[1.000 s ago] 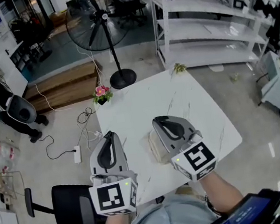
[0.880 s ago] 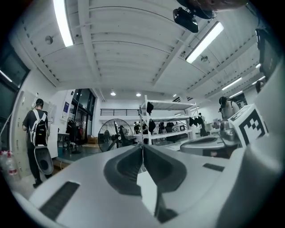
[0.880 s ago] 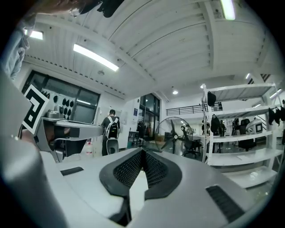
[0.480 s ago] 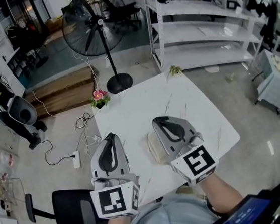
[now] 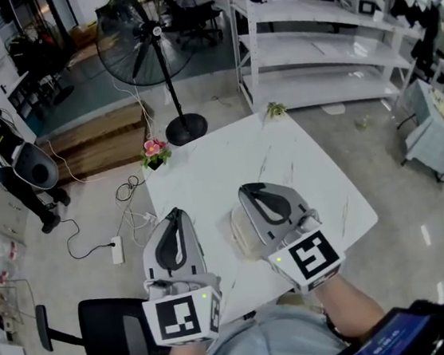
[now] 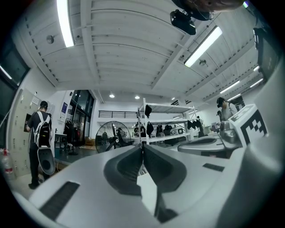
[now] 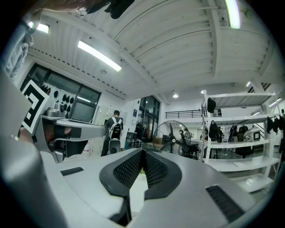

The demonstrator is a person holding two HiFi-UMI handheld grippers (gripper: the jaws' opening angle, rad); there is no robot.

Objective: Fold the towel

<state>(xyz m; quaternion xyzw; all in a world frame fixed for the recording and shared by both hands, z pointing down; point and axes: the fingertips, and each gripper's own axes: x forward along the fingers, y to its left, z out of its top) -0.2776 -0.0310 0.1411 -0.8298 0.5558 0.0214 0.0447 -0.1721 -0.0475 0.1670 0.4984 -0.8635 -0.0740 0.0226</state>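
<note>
The left gripper [image 5: 174,214] and right gripper [image 5: 244,189] are held closed on nothing. The cream cloth towel [image 5: 240,239] lies under the right gripper on the white marbled table [image 5: 205,167]. Both jaw pairs should be opened and lowered to a towel edge first.

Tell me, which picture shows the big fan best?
The head view. It shows the whole fan: round cage, pole and base. In the left gripper view the fan is small and far off, with its bottom hidden behind the jaws. The right gripper view shows it the same way.
</note>
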